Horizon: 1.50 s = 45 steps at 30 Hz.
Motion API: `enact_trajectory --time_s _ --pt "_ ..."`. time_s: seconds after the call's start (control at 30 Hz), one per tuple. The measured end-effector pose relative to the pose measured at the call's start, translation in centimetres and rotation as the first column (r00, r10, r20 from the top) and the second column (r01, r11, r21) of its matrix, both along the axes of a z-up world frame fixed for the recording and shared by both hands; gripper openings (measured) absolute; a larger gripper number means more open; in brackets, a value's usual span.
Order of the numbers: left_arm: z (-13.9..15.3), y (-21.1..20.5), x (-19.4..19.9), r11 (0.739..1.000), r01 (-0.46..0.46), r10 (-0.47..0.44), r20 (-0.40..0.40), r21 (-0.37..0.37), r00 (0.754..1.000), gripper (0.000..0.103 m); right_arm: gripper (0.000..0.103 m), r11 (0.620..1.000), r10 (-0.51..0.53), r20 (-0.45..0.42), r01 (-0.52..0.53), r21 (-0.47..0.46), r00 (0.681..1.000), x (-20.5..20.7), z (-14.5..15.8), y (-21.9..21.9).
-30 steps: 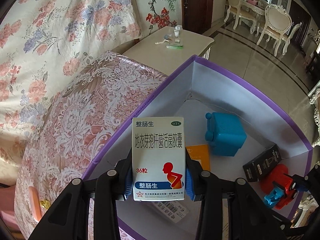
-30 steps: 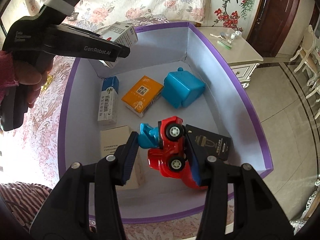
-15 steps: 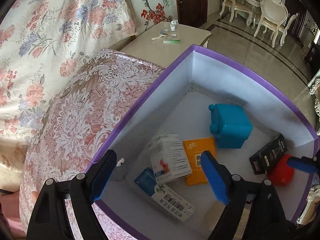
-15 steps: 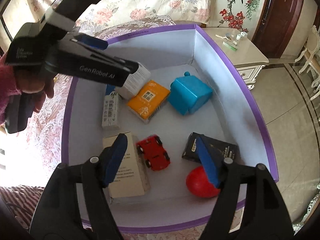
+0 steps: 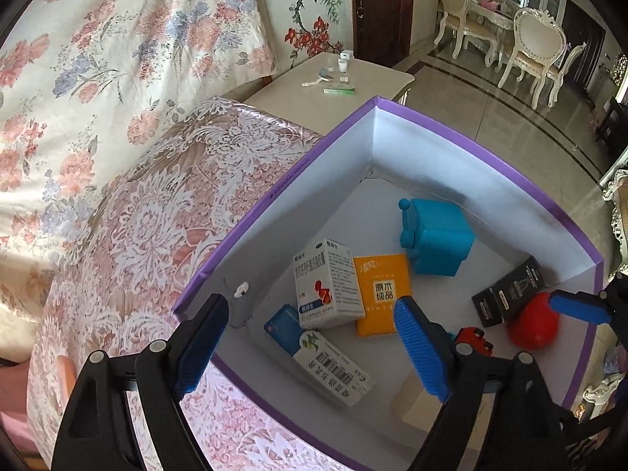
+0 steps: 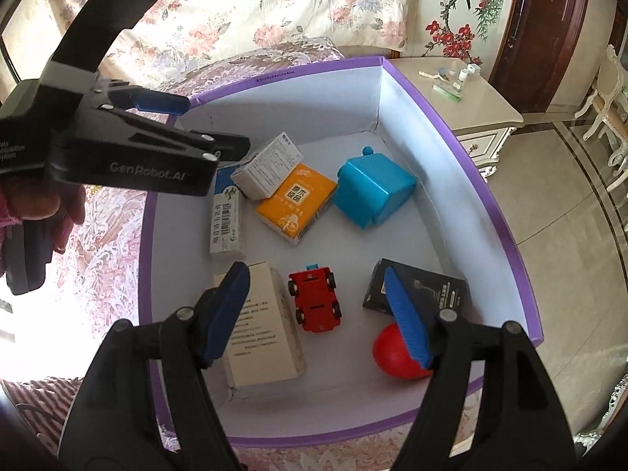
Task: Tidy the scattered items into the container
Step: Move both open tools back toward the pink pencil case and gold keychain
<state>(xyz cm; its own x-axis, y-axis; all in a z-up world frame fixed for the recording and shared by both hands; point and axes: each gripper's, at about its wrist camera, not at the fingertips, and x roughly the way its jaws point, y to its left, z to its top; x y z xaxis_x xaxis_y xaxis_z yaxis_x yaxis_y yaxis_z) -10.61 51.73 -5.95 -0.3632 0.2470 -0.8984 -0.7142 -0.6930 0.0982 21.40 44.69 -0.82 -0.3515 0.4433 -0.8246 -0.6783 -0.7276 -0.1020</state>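
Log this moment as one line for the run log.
left hand-held gripper open | right hand-held gripper open | medicine box, toy car inside purple box

Materials and finishes in the purple-rimmed box (image 6: 463, 149).
We see matt white card walls; a glossy red plastic toy car (image 6: 315, 299); a smooth blue plastic cube (image 6: 373, 192); printed paperboard cartons, one orange (image 6: 294, 206), one black (image 6: 428, 292) with slight sheen; lace cloth (image 5: 137, 235) beneath; ribbed blue finger pads (image 5: 418, 347) on matt black plastic.

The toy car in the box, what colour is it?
Red toy car, with a bit of blue at one end; clearest in the right wrist view.
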Motion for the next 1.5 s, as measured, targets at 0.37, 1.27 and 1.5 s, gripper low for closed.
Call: enact_trajectory --time_s 0.37,1.27,1.5 --pt "1.3 -3.1 1.6 0.997 -0.045 0.045 0.001 0.065 0.999 0.087 0.076 1.0 0.001 0.0 -0.001 0.023 1.0 0.2 0.8 -1.8" --pt "1.8 -21.0 3.8 0.946 -0.291 0.289 0.041 0.139 0.957 0.087 0.076 0.983 0.174 0.02 -0.175 0.055 0.985 -7.6 0.4 -12.2" --pt "1.7 -26.9 3.6 0.937 -0.328 0.325 0.044 0.121 0.945 0.087 0.076 0.974 0.22 0.031 -0.222 0.051 0.975 -11.3 -0.3 -15.6"
